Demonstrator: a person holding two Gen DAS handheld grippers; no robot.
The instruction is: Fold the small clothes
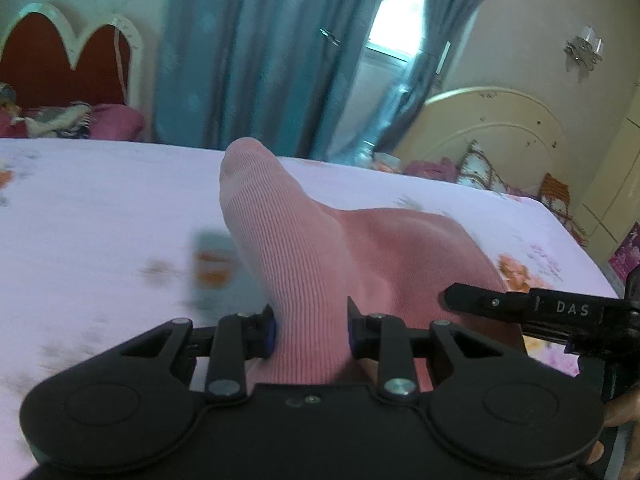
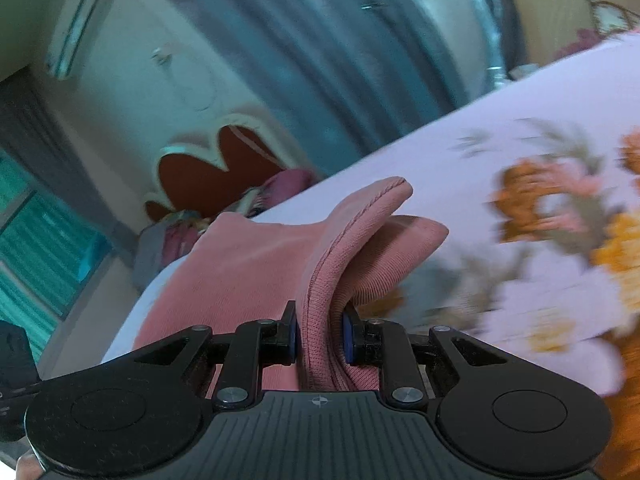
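Each view looks forward from just behind its own jaws, tilted down and very near the pink garment [image 1: 304, 264]. The left-wrist view sits level — bed sheet [image 1: 100, 208] below, blue curtains [image 1: 240, 52] at 12 o'clock. The right-wrist view is rolled — sheet toward 3 o'clock. Both share garment, sheet, curtains and red headboard [image 1: 60, 60].

Our two tongs, both clamped

Left tongs [image 1: 310, 332] and right tongs [image 2: 319, 334] each pinch pink cloth [image 1: 304, 248], angled downward.

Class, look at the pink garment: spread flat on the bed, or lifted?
Lifted. The pink garment is pinched by the left gripper and right gripper, rising off the floral bedsheet.
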